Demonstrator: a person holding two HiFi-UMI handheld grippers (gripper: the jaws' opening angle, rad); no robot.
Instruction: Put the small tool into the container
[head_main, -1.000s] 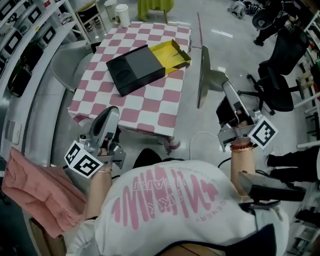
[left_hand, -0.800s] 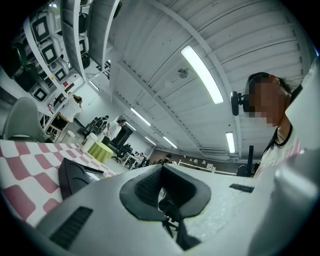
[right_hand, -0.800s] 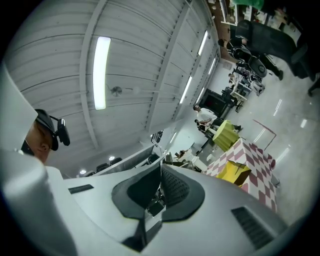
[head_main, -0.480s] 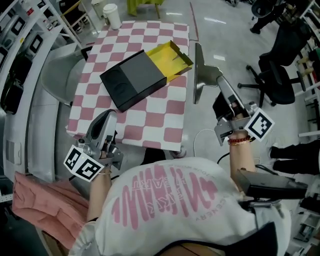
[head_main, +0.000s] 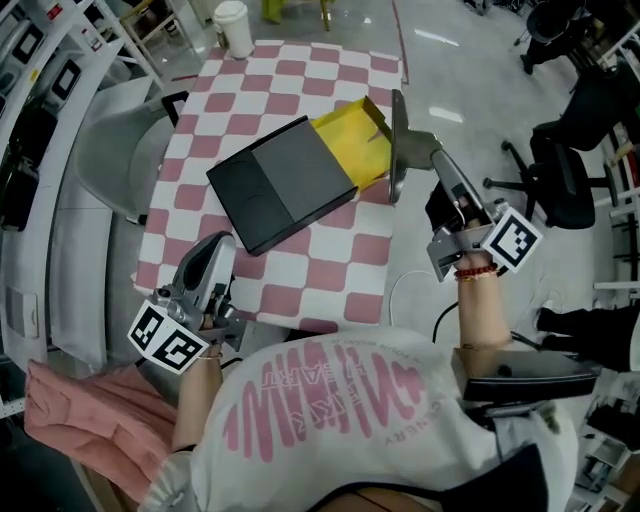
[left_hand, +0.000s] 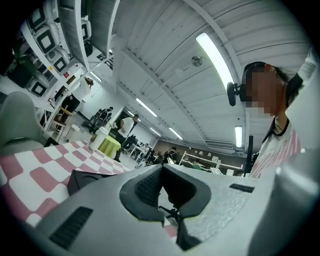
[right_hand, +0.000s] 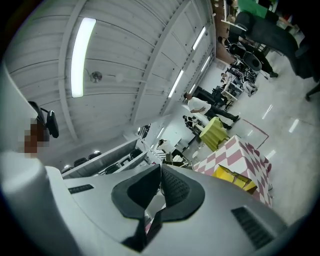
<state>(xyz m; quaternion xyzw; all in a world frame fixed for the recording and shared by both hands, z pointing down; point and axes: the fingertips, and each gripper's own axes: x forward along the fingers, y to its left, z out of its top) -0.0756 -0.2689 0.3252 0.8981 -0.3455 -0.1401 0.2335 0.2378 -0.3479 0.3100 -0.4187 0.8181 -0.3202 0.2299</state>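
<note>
The container (head_main: 285, 190), a black box with a yellow tray (head_main: 358, 138) slid out at its far end, lies upper centre in the head view on the pink-checked desk (head_main: 300, 275). The left claw (left_hand: 161, 169) is clenched on nothing at the desk's near edge, lower left. The right claw (right_hand: 160, 169), likewise clenched and empty, is near the tray at the right.

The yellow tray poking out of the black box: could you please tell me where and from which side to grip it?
Grip the upright end wall of the yellow tray, coming in from the right side of the table. Only that end stands free of the black box, and its thin wall should fit between two jaws. The rest is sleeved inside.
</note>
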